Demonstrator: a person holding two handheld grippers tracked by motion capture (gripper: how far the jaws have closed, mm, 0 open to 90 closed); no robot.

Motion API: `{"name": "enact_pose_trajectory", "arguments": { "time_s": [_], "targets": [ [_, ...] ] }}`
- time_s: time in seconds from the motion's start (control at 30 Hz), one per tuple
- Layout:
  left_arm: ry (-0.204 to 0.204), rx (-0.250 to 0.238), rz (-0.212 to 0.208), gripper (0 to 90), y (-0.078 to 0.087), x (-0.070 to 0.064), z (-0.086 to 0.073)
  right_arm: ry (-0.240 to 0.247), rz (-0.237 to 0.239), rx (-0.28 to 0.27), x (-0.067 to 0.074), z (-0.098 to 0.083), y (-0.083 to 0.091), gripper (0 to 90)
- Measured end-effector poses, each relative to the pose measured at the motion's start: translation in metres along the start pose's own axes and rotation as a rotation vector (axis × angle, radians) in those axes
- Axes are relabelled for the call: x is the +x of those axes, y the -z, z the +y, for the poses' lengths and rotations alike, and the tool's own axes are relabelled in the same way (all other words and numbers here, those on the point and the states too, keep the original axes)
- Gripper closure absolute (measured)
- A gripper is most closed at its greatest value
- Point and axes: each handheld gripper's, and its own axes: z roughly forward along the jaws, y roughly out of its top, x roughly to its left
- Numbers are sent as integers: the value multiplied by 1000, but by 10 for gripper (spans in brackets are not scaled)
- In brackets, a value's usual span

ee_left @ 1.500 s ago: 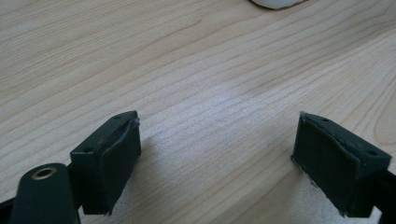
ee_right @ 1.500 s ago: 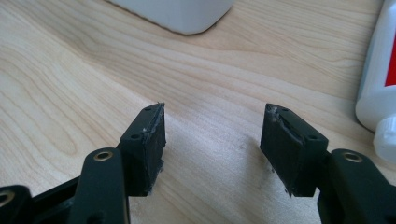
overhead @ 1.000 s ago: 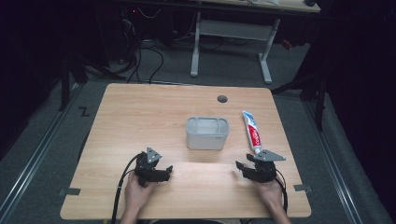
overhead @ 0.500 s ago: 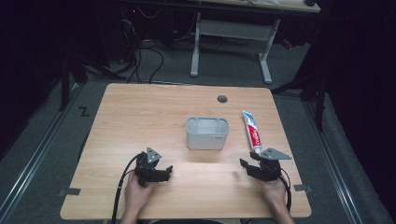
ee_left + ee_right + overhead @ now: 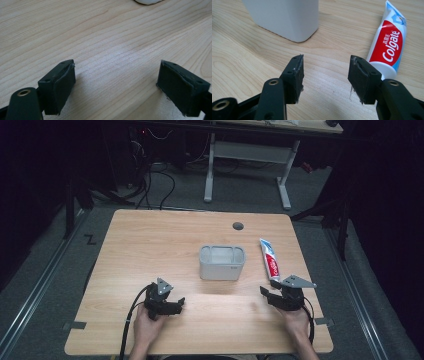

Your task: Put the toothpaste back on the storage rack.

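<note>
- Desk (image 5: 150,240), high view: grey bin (image 5: 222,262) at centre, upright and open-topped; nothing visible inside.
- Tube (image 5: 269,259) of toothpaste lies flat at 3 o'clock of the bin, near it but apart, long axis running roughly 12 to 6 o'clock. Which end carries the cap I cannot tell from above.
- Right gripper (image 5: 267,293) sits at the 6 o'clock end of the tube, just short of it. Right gripper view: tube (image 5: 390,47) lies ahead at about 1 o'clock, its near end beside the right-hand jaw, not between the two.
- Right jaws: part open, a moderate gap, nothing in it; they have just been closing with only bare desk between them.
- Left gripper (image 5: 178,304) rests low on the desk at 7 o'clock of the bin, well apart from it. Left gripper view: jaws wide, bare wood between, gripper (image 5: 116,82) idle.
- Step in hand, as I judge it: right gripper reaches for the tube, likely to put it in the bin.
- To do it well: re-open the jaws before going in, since the present gap looks tight for the tube's width.
- Shift toward 1 o'clock so the tube lies centred between the jaws, and grip across the body, not the tapered end.
- Come in low; a flat tube can skid on wood if nudged by one jaw first.
- Keep the left gripper clear of the bin.
</note>
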Motion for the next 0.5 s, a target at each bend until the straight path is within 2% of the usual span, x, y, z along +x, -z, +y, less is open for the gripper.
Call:
{"name": "enact_pose_trajectory", "arguments": {
  "time_s": [0.27, 0.5],
  "targets": [
    [0, 0, 0, 153, 0, 0, 0, -15, -4, -13, -8, 9, 4, 463],
    [0, 0, 0, 153, 0, 0, 0, -24, -9, -2, -15, 16, 6, 477]
  ]
}}
